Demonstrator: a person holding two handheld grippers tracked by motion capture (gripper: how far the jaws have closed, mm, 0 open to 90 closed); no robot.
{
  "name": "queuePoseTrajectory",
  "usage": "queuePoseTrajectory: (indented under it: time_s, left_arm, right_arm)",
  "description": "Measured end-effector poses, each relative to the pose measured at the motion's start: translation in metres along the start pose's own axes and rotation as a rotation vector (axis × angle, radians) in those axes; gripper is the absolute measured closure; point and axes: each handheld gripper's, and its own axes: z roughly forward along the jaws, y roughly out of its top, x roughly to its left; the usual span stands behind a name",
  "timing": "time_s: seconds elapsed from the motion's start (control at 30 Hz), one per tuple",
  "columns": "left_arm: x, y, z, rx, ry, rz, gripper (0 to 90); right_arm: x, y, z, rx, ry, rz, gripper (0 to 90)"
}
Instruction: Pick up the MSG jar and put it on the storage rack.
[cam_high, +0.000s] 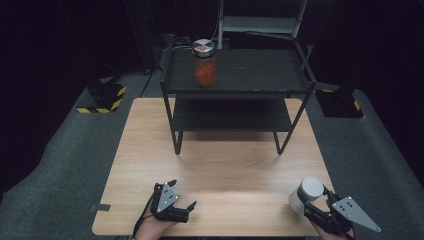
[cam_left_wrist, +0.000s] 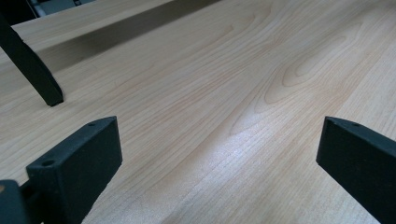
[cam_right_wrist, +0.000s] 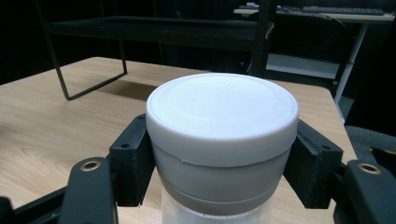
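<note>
White-lidded and frosted below the cap, a jar (cam_right_wrist: 222, 140) sits clamped between the fingers (cam_right_wrist: 133, 158) of the right gripper (cam_high: 320, 200) at the near right corner of the pale wooden counter (cam_high: 225, 165), the two black pads pressed against opposite sides of it just under the lid. From the high view the jar appears to stand on, or only just above, the counter near its right edge (the base is hidden, so which cannot be told). At the near left, the left gripper (cam_high: 182, 202) rests low over bare wood with its fingers (cam_left_wrist: 79, 163) spread wide and nothing between them. Farther back, a black two-tier shelf rack (cam_high: 235, 90) stands on the far half of the counter, and on its top tier, toward the left, stands a second jar (cam_high: 204, 62) with a metal lid and orange contents. The grasp looks complete and the carry is the step in hand, most likely toward the rack, beside the orange jar. The next move would call for a clean lift, kept upright, then a long forward reach high enough to clear the rack's raised front rail before lowering. The free left gripper has no part to play unless the rack needs steadying.
</note>
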Motion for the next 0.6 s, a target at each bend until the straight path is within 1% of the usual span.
queuePoseTrajectory:
  time_s: [0.07, 0.1, 0.13, 0.17, 0.37, 0.43, 0.47, 0.6]
  left_arm:
    - [0.000, 0.000, 0.000, 0.000, -0.001, 0.006, 0.4]
    - [0.000, 0.000, 0.000, 0.000, -0.001, 0.007, 0.4]
    - [0.000, 0.000, 0.000, 0.000, -0.001, 0.007, 0.4]
    - [-0.001, 0.000, 0.000, 0.001, -0.001, 0.007, 0.4]
    - [-0.002, 0.001, 0.001, 0.007, 0.001, 0.020, 0.4]
    - [-0.002, 0.001, 0.001, 0.006, 0.000, 0.022, 0.4]
    - [-0.002, 0.001, 0.001, 0.006, 0.000, 0.022, 0.4]
    - [-0.002, 0.001, 0.000, 0.007, 0.000, 0.016, 0.4]
  right_arm:
    - [-0.001, 0.002, 0.000, -0.002, 0.006, 0.004, 33.9]
    - [-0.003, 0.007, 0.002, -0.005, 0.019, 0.014, 33.9]
    - [-0.003, 0.007, 0.002, -0.005, 0.019, 0.014, 33.9]
    - [-0.004, 0.011, 0.004, -0.012, 0.029, 0.017, 33.9]
    - [-0.002, 0.024, 0.009, -0.025, 0.045, -0.002, 33.9]
    - [-0.003, 0.031, 0.012, -0.041, 0.065, -0.004, 33.9]
    - [-0.003, 0.031, 0.012, -0.041, 0.065, -0.004, 33.9]
    - [-0.001, 0.043, 0.016, -0.055, 0.084, -0.019, 33.9]
